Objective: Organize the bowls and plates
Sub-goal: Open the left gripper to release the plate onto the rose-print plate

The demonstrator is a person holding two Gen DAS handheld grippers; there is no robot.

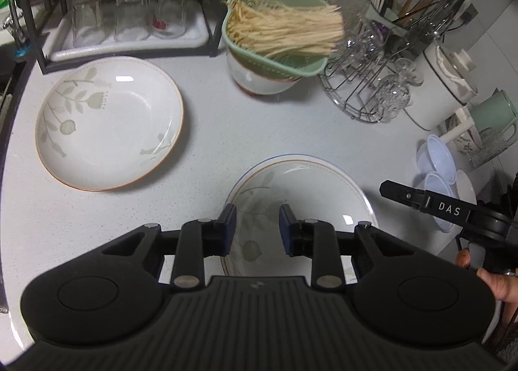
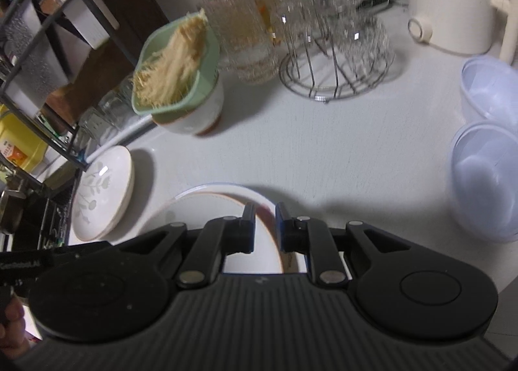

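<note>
My right gripper has its jaws pinching the rim of the near plate, and that plate sits on top of another one with a blue edge. My left gripper hangs over the same plate with its jaws partly spread and nothing between them that I can see. I think the plate could slip, because only one thin edge is held and the plate is smooth and heavy. If it tips, it may bang the plate under it or slide off the front of the bench. The second flowered plate lies well apart on the left, close to the black rack and the bench edge. Behind, the green strainer full of dry noodles sits tilted on a white bowl, so a bump could knock it over. The clear tubs crowd the right side. The best open room is the bare middle of the bench.
</note>
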